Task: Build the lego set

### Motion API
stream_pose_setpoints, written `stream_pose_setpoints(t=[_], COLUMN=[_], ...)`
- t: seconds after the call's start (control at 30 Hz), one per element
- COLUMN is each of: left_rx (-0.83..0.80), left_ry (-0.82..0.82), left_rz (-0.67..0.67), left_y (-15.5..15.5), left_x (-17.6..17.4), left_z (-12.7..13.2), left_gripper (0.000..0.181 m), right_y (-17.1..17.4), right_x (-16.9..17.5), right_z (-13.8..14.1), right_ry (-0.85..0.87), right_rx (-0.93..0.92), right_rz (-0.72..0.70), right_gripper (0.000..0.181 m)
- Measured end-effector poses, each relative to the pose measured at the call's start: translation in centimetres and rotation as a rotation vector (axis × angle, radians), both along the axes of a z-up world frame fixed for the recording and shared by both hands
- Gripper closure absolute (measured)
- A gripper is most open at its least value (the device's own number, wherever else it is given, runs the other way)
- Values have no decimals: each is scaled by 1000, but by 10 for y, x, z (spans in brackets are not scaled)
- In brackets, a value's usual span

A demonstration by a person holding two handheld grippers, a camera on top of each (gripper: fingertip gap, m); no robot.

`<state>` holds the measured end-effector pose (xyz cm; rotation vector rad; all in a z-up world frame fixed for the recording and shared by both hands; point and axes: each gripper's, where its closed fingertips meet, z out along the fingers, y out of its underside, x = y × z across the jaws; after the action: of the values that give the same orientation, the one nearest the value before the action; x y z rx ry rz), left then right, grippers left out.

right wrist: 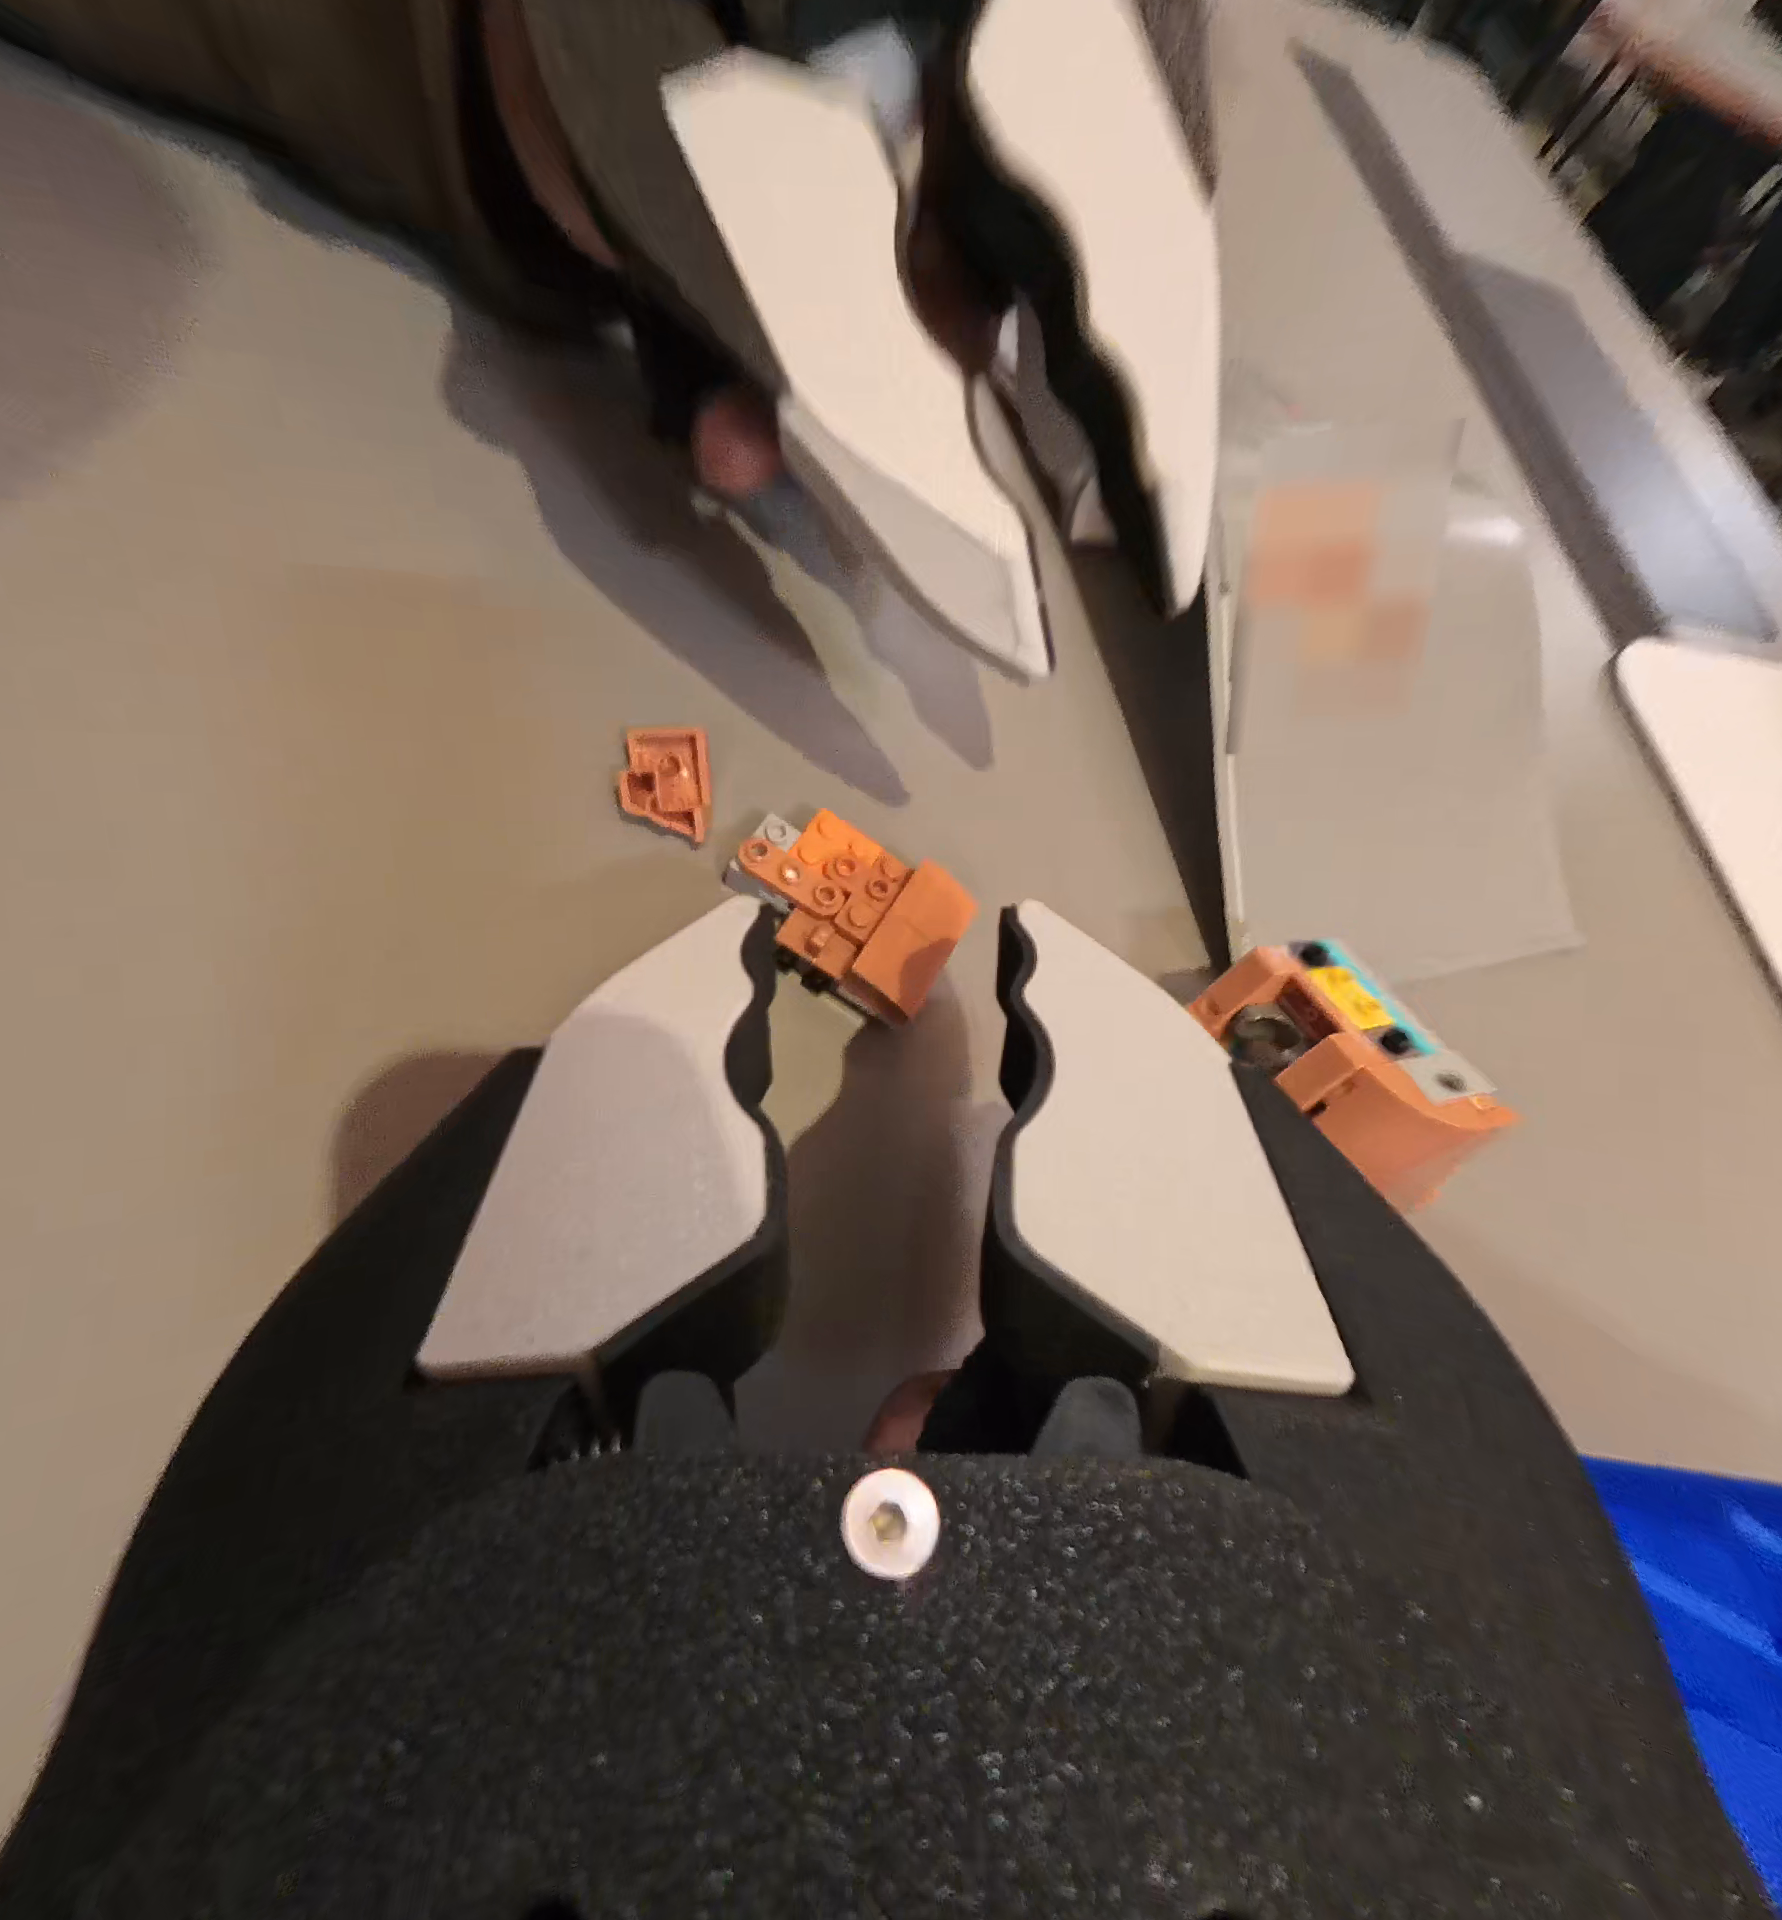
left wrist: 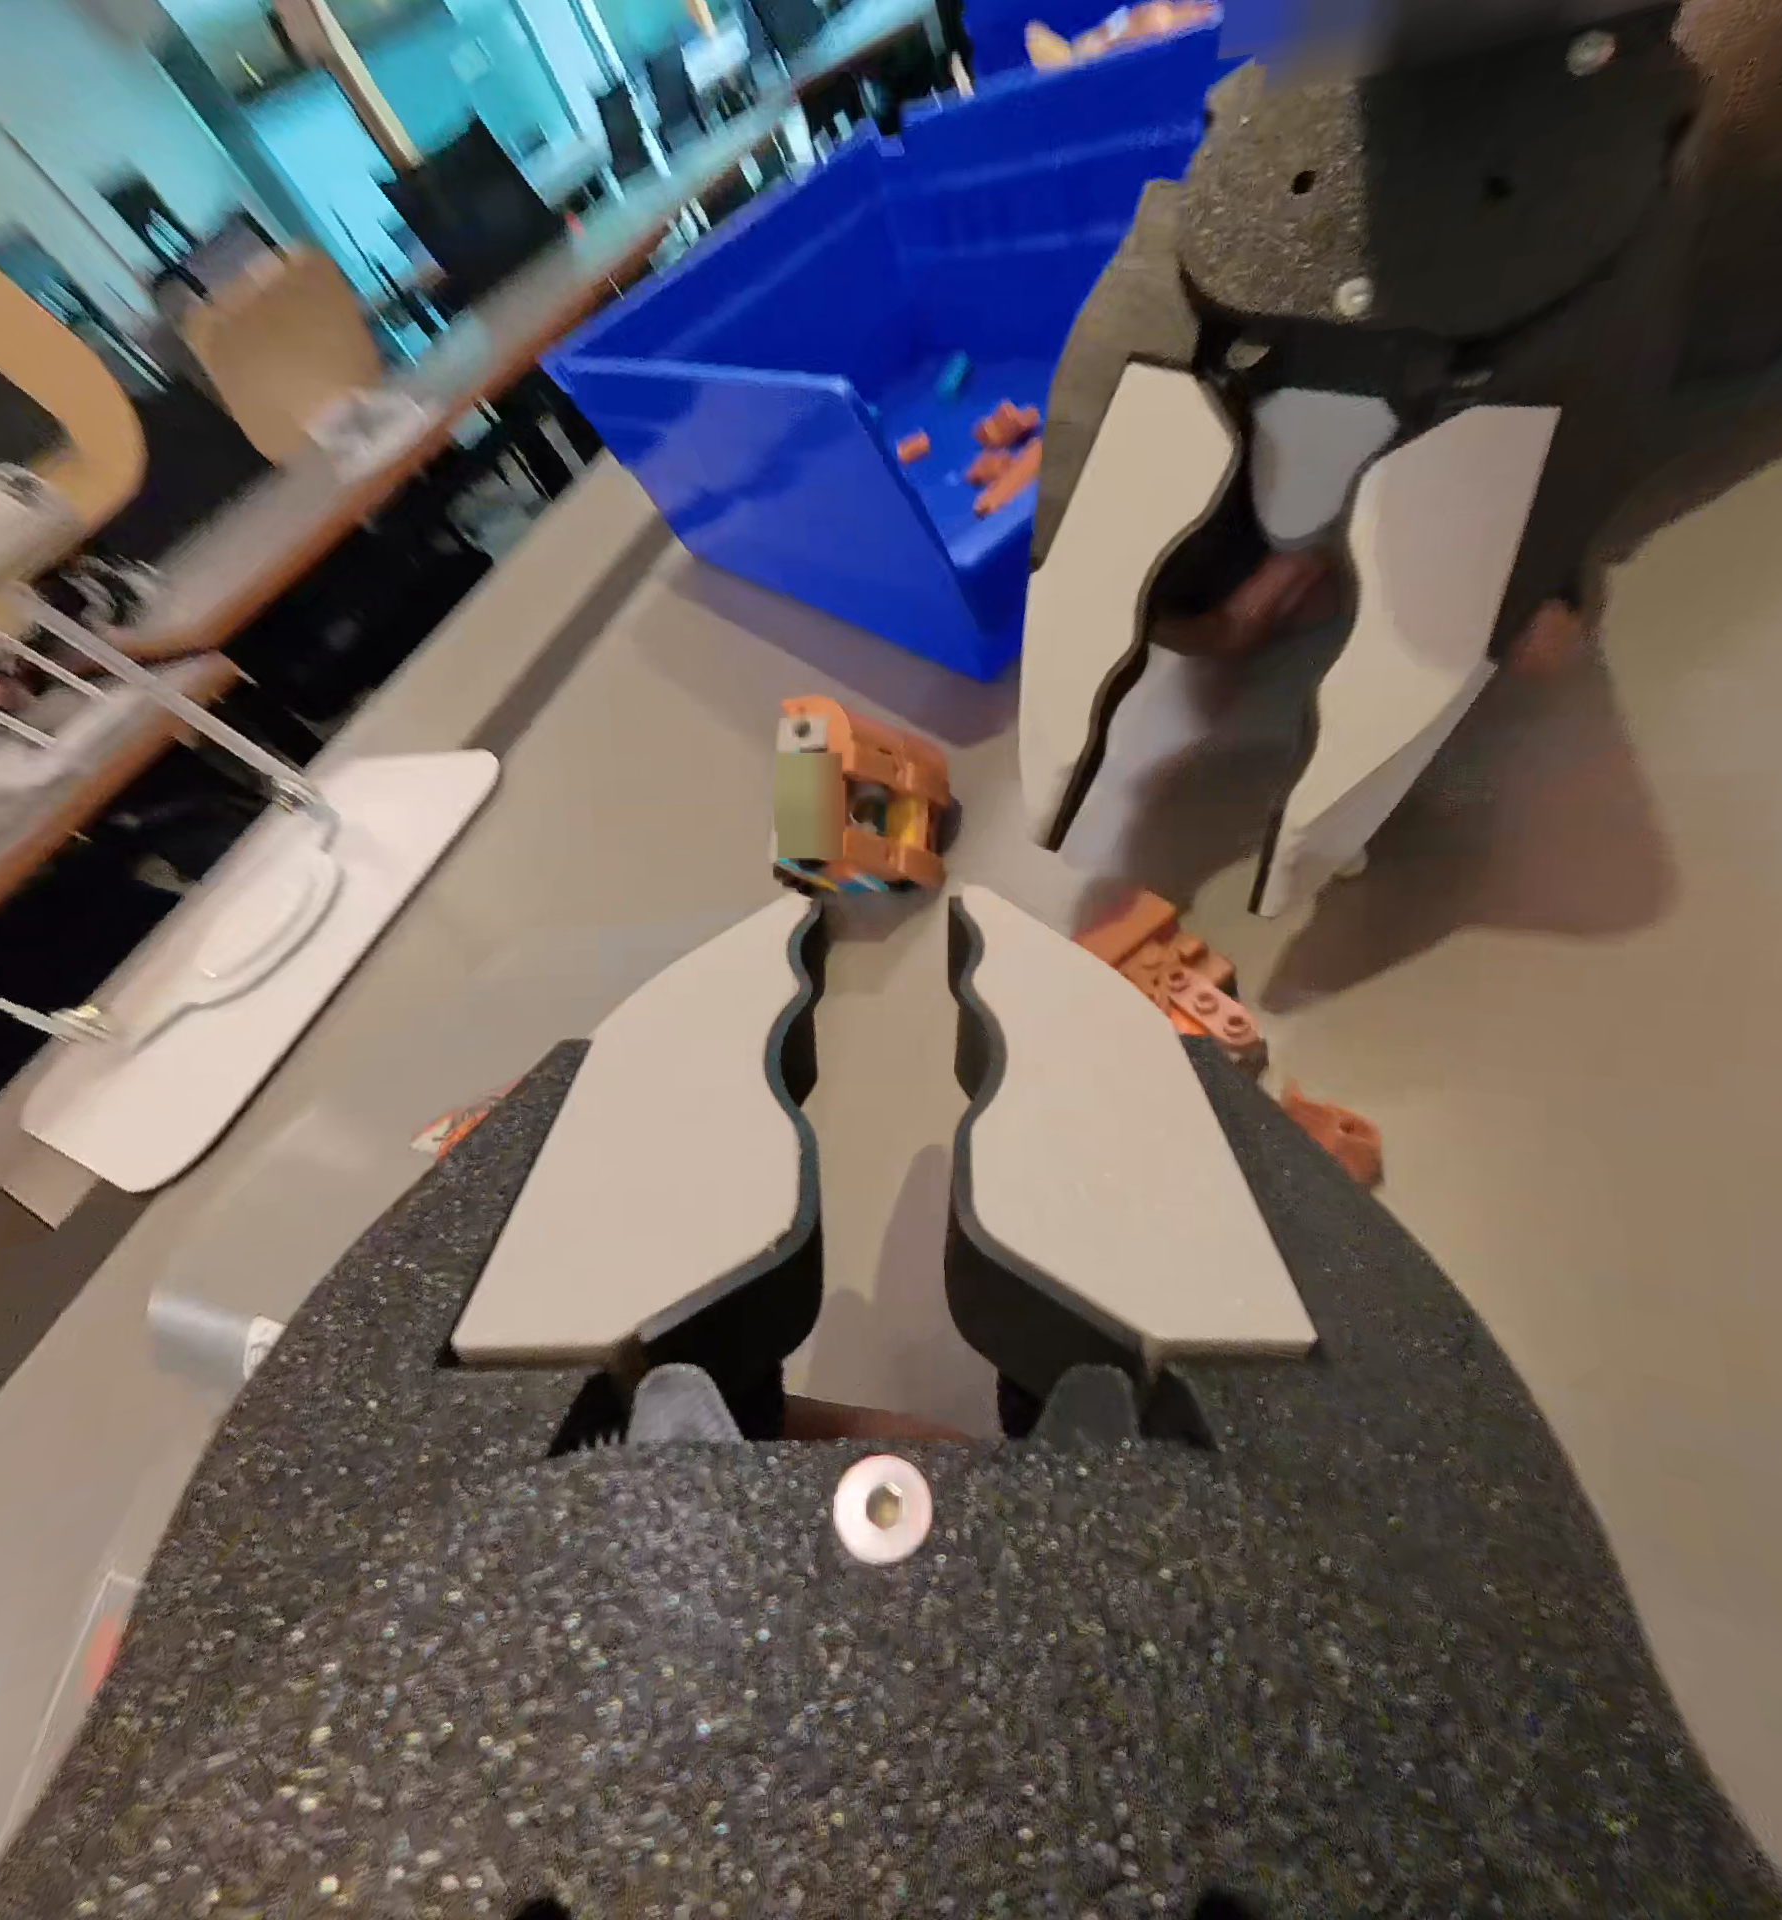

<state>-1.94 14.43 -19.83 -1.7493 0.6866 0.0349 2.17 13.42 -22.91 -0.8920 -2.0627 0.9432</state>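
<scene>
Chunky orange-brown lego assembly with yellow, teal core (left wrist: 859,805) lies on grey bench (left wrist: 596,831) just ahead of left claw (left wrist: 884,906), jaws narrow, empty. Right claw (right wrist: 879,914) wide, empty, tips flanking studded orange lego cluster (right wrist: 851,914). Only right view shows small orange wedge plate (right wrist: 666,781) beyond; only left shows blue plastic bin (left wrist: 762,478).

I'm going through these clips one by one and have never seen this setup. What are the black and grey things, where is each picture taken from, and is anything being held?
There is no robot arm: a person holds one two-finger tool in each hand, and a camera on each looks forward along its grey fingers.

In the left wrist view, the left tool is in the foreground, open and empty. The right tool hangs farther off, also open.

In the right wrist view, the right tool is in the foreground, and the left tool shows blurred at the top.

On the grey table lie a small orange-brown sub-assembly just ahead of the right tool's fingertips, a loose brown piece, and a bigger partly built model. A blue bin holds spare bricks.

Nothing is held.
</scene>
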Motion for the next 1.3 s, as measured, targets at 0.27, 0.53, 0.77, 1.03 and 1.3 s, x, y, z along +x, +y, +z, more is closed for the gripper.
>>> stream_pose_setpoints(t=[0.27, 0.53, 0.77, 1.03, 1.3], left_rx=[239, 256, 260, 48, -74], left_ry=[51, 90, 252, 193, 46], left_rz=[-28, -8, 83, 186, 211], left_y=[-29, -43, -64, -115, -124], left_x=[7, 17, 20, 28, 13], left_z=[13, 17, 27, -6, -21], left_gripper=[163, 164, 166, 165, 164], right_y=[11, -3, -38, -75, -43], right_x=[9, 24, 24, 13, 4], right_z=[40, 58, 69, 48, 38], right_ry=[327, 447, 425, 222, 69], right_rx=[-24, 121, 67, -46, 24], right_rz=[-87, -165, -167, -155, -206], right_gripper=[150, 151, 151, 150, 146])
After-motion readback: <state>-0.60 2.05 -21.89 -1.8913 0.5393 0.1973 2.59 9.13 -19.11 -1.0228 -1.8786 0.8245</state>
